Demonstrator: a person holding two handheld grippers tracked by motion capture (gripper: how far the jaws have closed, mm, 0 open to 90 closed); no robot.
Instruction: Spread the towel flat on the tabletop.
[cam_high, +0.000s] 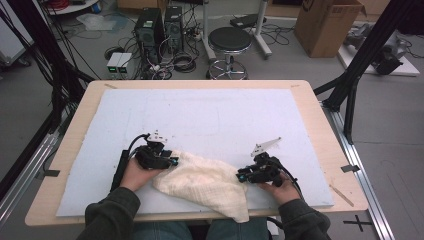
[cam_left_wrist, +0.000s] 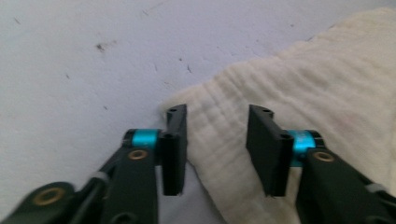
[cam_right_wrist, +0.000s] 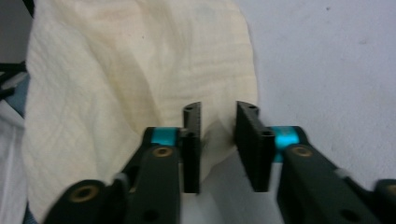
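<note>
1. I had the cream cloth (cam_high: 202, 182) lying crumpled on the pale blue mat (cam_high: 210, 115) at the near side of the worktop (cam_high: 320, 125). Its lower right corner hung over the front edge toward my lap.
2. My left tongs (cam_high: 172, 161) stood apart, straddling the cloth's upper left edge (cam_left_wrist: 215, 135) and not yet closed on it.
3. My right tongs (cam_high: 241, 177) were also parted, with a narrower gap. A fold of the cloth's right edge (cam_right_wrist: 217, 128) sat between the jaws. I could not tell whether they touched it.
4. The first risk, as I judged it: closing the left tongs from there could catch just a thin lip of fabric, which might slip free on lifting.
5. The second risk: the overhanging corner could drag the whole cloth off the front edge if either side was released or pulled unevenly.
6. The third risk: the right tongs might pinch several bunched layers, so the cloth would not spread flat.
7. The cloth's long axis ran diagonally, from upper left by the left tongs down to the lower right at the overhang. Its narrow tail pointed toward me.
</note>
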